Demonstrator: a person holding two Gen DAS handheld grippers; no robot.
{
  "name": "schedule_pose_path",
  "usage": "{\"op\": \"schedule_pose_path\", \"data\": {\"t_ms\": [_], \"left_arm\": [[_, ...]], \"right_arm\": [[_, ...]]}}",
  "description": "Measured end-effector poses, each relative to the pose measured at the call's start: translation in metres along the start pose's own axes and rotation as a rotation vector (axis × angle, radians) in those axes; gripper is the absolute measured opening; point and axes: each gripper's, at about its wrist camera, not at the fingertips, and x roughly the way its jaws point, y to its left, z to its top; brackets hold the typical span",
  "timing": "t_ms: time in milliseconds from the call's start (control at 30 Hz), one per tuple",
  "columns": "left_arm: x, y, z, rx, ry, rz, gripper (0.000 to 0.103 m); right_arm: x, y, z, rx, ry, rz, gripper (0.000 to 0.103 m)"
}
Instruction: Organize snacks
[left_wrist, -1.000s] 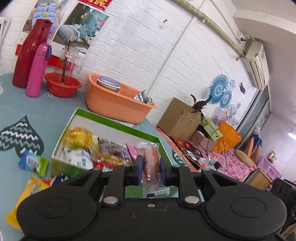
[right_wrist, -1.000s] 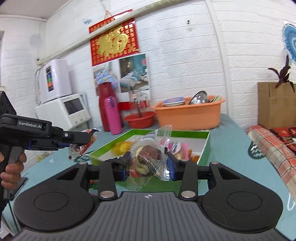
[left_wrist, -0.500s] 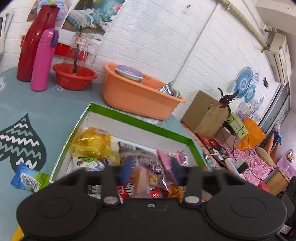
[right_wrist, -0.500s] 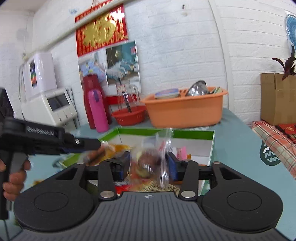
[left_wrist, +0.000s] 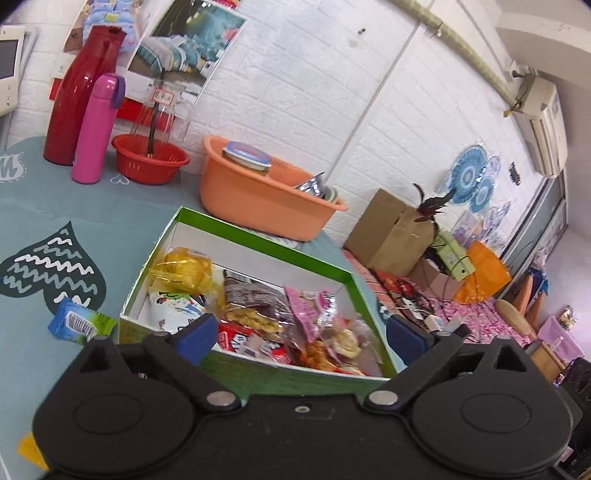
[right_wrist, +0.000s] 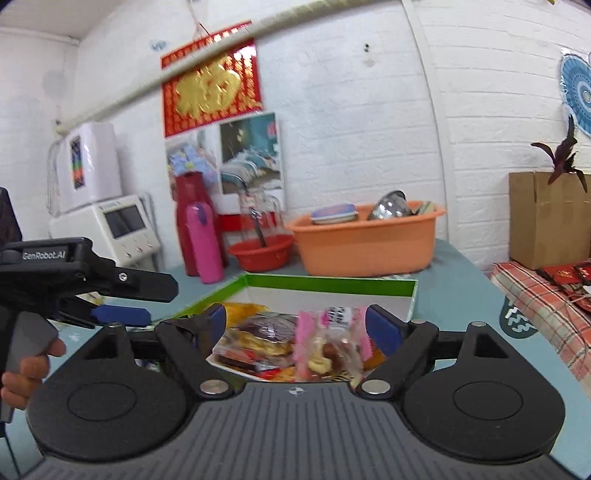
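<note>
Both my claws are wide open over the snack box.

My left gripper (left_wrist: 299, 336) and right gripper (right_wrist: 295, 325) have just been opening, and neither holds anything. The green box (left_wrist: 258, 236) sits on the blue table (left_wrist: 44, 206), its long side running away from me toward the orange tub (left_wrist: 258, 203). The clear snack bag (right_wrist: 328, 350) stands upright in the box, loose between my right pads (right_wrist: 382, 330).
</note>
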Motion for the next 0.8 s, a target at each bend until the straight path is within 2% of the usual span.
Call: {"op": "schedule_pose_path", "data": {"t_ms": [100, 233, 433, 600, 800], "left_arm": [[-0.023, -0.005, -0.01, 0.001, -0.01, -0.013, 0.103], [-0.049, 0.001, -0.029, -0.045, -0.016, -0.001, 0.103], [-0.072, 0.015, -0.062, -0.075, 0.004, 0.049, 0.103], [-0.076, 0.026, -0.087, -0.085, 0.025, 0.063, 0.103], [-0.051, 0.023, -0.089, 0.026, 0.045, 0.141, 0.103]], "right_arm": [[-0.017, 0.008, -0.001, 0.01, 0.001, 0.042, 0.103], [-0.033, 0.015, -0.011, 0.044, 0.026, 0.107, 0.103], [-0.041, 0.03, -0.039, 0.085, 0.099, 0.15, 0.103], [-0.044, 0.049, -0.058, 0.043, 0.152, 0.161, 0.103], [-0.043, 0.057, -0.072, 0.018, 0.205, 0.153, 0.103]]}}
